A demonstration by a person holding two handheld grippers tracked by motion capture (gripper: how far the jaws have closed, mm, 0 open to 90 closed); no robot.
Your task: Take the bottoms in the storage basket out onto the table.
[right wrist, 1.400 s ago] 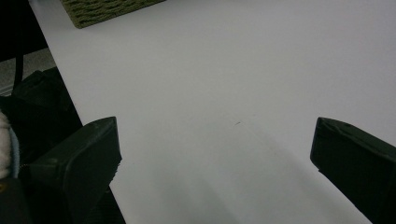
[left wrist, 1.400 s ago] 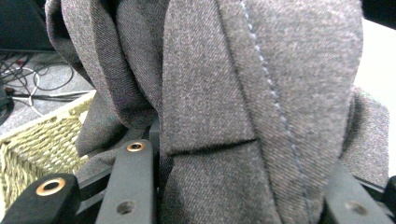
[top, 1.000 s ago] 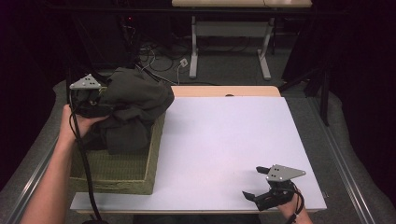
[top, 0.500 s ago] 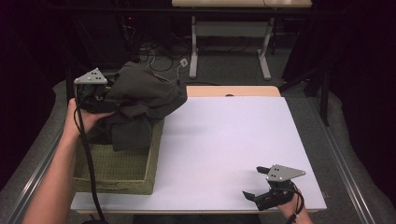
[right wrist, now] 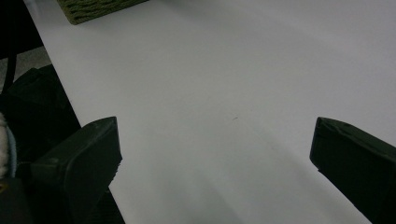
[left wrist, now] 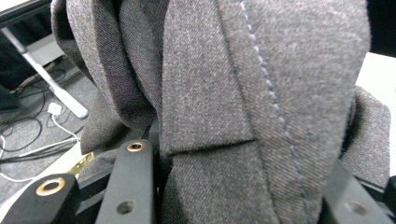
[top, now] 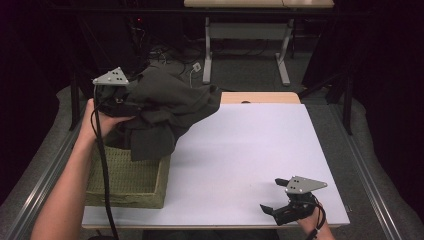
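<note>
A dark grey garment (top: 165, 110) hangs bunched above the green woven basket (top: 125, 187) at the table's left. My left gripper (top: 131, 106) is shut on it, raised over the basket's far end. In the left gripper view thick folds of the grey garment (left wrist: 243, 107) are clamped between the black jaws, a stitched seam running down the cloth. My right gripper (top: 274, 197) rests near the table's front right corner, open with nothing between its fingers. In the right gripper view the two black fingers (right wrist: 74, 163) stand wide apart over the white tabletop (right wrist: 224, 93).
The white table (top: 250, 150) stretches between the basket and the right gripper. A corner of the basket (right wrist: 93, 9) sits at the top left of the right gripper view. Beyond the far edge are desk legs and cables on the floor (top: 200, 65).
My left gripper has lifted the garment higher and carried it rightward, out over the basket's edge. The right gripper has stayed where it was.
</note>
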